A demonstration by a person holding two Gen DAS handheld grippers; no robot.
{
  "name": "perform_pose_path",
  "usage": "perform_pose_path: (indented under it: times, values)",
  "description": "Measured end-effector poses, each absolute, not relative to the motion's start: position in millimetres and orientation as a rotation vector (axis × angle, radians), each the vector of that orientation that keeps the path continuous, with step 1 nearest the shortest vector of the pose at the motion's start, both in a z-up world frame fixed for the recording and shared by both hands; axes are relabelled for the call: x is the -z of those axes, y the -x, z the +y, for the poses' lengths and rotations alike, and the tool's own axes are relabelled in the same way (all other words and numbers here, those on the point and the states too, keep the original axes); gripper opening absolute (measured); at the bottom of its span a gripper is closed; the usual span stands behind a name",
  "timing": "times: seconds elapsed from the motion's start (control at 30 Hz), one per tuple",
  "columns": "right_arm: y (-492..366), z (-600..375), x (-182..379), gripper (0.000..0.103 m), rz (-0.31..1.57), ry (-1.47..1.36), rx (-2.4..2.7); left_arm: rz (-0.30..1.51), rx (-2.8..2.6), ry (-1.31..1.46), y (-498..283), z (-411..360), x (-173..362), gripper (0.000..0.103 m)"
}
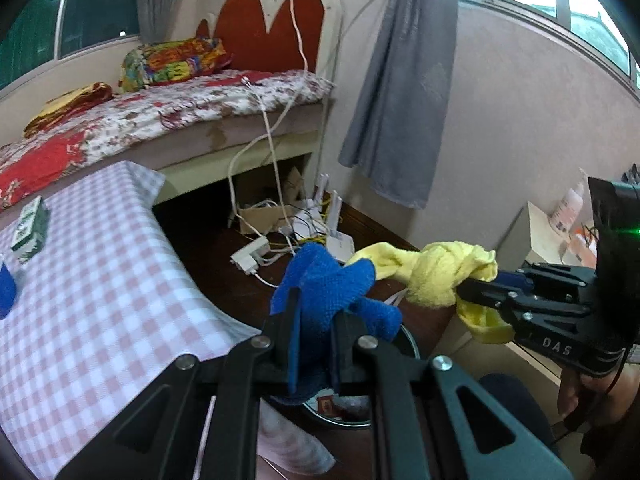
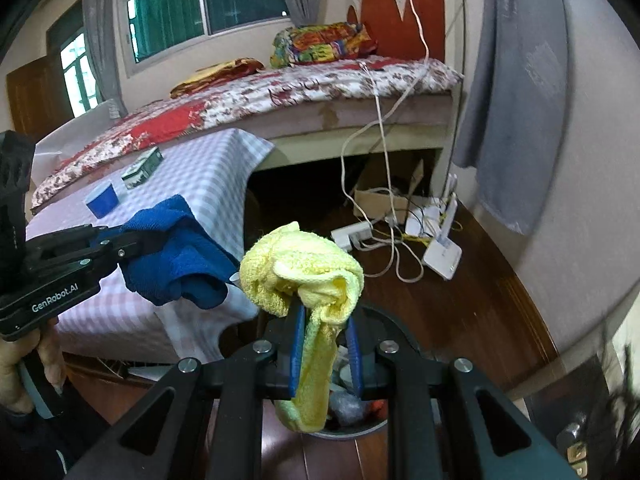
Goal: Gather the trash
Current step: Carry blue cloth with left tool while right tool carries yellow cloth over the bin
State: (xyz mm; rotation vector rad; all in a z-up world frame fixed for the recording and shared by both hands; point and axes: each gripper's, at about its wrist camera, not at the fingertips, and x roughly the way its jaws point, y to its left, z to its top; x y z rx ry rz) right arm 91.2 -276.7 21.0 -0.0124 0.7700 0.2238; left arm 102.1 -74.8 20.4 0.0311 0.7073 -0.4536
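My left gripper (image 1: 316,312) is shut on a crumpled blue cloth (image 1: 332,284) and holds it in the air past the table corner. My right gripper (image 2: 324,316) is shut on a crumpled yellow cloth (image 2: 304,268), which hangs down between its fingers. Both cloths hang over a round bin (image 2: 384,320) on the floor, with trash inside (image 1: 340,404). The right gripper shows in the left wrist view (image 1: 464,288) with the yellow cloth (image 1: 436,272). The left gripper shows in the right wrist view (image 2: 156,242) with the blue cloth (image 2: 180,256).
A table with a pink checked cloth (image 1: 88,304) stands at left, holding a small green box (image 1: 30,228) and a blue cup (image 2: 102,200). Behind is a bed (image 1: 160,112). A power strip, routers and cables (image 1: 280,240) lie on the dark wood floor.
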Motion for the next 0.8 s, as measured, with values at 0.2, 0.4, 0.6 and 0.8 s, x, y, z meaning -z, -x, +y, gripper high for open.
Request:
perform_pose_path:
  times: [0.2,0.4,0.6,0.8]
  values:
    - [-82,-289,-4,0.020,0.815,0.012,-0.203,0.760,0.472,-0.029,-101,-89,2,0.013]
    - [-79,-296,21,0.020,0.873,0.026,-0.180,0.825,0.495,-0.019,-98,-106,29,0.013]
    - [-78,-306,48,0.021,0.937,-0.009,-0.171,0.881,0.512,-0.009,-96,-124,52,0.013]
    - [-83,-314,73,0.021,0.994,-0.016,-0.152,0.930,0.476,-0.005,-103,-132,75,0.013]
